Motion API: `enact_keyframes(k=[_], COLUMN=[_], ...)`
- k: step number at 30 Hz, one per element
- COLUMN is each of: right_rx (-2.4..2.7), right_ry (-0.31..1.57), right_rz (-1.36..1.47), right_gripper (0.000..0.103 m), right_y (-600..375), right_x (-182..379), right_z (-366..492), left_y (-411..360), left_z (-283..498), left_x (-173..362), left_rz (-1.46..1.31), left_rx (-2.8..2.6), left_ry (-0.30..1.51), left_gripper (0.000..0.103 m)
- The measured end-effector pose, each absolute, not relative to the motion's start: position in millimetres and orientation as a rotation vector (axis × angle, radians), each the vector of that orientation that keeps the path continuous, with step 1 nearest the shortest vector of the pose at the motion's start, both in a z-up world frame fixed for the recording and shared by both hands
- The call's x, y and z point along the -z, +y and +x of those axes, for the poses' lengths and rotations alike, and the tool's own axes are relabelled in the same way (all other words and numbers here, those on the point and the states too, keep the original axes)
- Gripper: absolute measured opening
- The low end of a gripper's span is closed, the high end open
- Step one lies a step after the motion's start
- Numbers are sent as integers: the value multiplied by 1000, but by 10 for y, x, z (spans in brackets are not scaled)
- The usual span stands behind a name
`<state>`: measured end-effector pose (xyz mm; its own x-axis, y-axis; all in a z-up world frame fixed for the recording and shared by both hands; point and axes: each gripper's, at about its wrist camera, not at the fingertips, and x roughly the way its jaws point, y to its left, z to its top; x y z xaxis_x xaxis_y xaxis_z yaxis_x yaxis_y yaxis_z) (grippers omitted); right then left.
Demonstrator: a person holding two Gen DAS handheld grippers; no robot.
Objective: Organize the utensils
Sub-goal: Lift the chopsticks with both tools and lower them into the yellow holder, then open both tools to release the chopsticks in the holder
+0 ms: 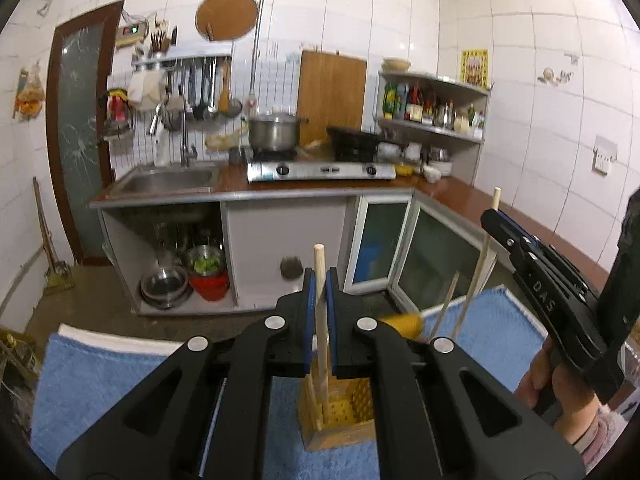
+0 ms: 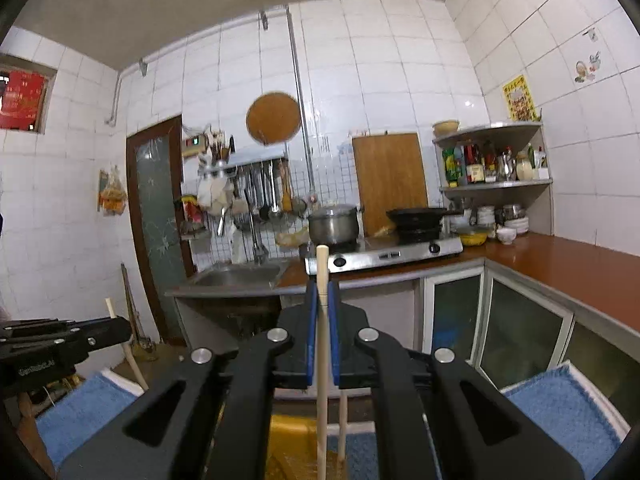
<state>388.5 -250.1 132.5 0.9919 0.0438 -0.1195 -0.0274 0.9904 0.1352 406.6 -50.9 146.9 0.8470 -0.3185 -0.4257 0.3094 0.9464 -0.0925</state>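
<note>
My left gripper (image 1: 320,280) is shut on a pale wooden chopstick (image 1: 321,308) that stands upright, its lower end inside a yellow perforated holder (image 1: 340,412) on a blue towel (image 1: 100,380). My right gripper (image 2: 323,294) is shut on another wooden chopstick (image 2: 322,352), held upright above a yellow holder (image 2: 296,444). A second stick (image 2: 342,424) stands beside it. In the left wrist view the right gripper (image 1: 496,220) shows at the right with its chopstick (image 1: 478,264) and a thinner stick (image 1: 448,304) leaning in another yellow holder (image 1: 404,324).
A kitchen counter (image 1: 320,188) with a sink (image 1: 168,180), gas stove (image 1: 320,170), pot (image 1: 274,132) and spice shelf (image 1: 436,104) lies beyond. The left gripper shows at the left of the right wrist view (image 2: 116,326). The blue towel (image 2: 560,412) covers the work surface.
</note>
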Motion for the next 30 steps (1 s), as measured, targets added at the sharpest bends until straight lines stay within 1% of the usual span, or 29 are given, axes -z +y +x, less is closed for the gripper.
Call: enact_keyframes(k=[7, 10, 15, 16, 17, 18, 19, 20, 22, 24, 26, 28, 30], right_rx=[-33, -38, -53, -55, -59, -67, -72, -73, -64, -57, -39, -18, 6], right_ry=[215, 243, 302, 312, 321, 329, 325, 317, 319, 321, 329, 337, 344], right_rz=[109, 105, 92, 87, 84, 86, 92, 93, 83, 83, 76, 70, 65], right_gripper=[6, 6, 8, 8, 18, 41, 51, 54, 54, 54, 55, 57, 64], right_y=[-2513, -2506, -2482, -2480, -2479, -2490, -2502, -2509, -2532, -2546, -2575, -2607, -2633], right_x=[-805, -646, -474, -463, -462, -477, -502, -534, -614, -668, -745, -796, -826], right_z=[3943, 3957, 3960, 3953, 3940, 3904, 3868, 3828, 3731, 3636, 3520, 3399, 3291], left_y=[-414, -426, -439, -429, -424, -417, -407, -401, -375, -332, -263, -194, -118], left_z=[4068, 4011, 4029, 4027, 4014, 3989, 3940, 3890, 3793, 3714, 3606, 3490, 3377], left_x=[-885, -750, -643, -644, -658, -689, -741, -781, -910, -1028, -1138, -1214, -1243], left_rz=[-80, -66, -85, -91, -95, -98, -97, -96, -97, -108, -114, -110, -112], left_rx=[313, 276, 272, 271, 272, 270, 263, 255, 245, 245, 219, 193, 176], left_ry=[477, 443, 473, 485, 489, 487, 476, 465, 452, 459, 444, 421, 408], left_gripper=[5, 7, 9, 15, 28, 36, 50, 58, 59, 66, 84, 94, 96])
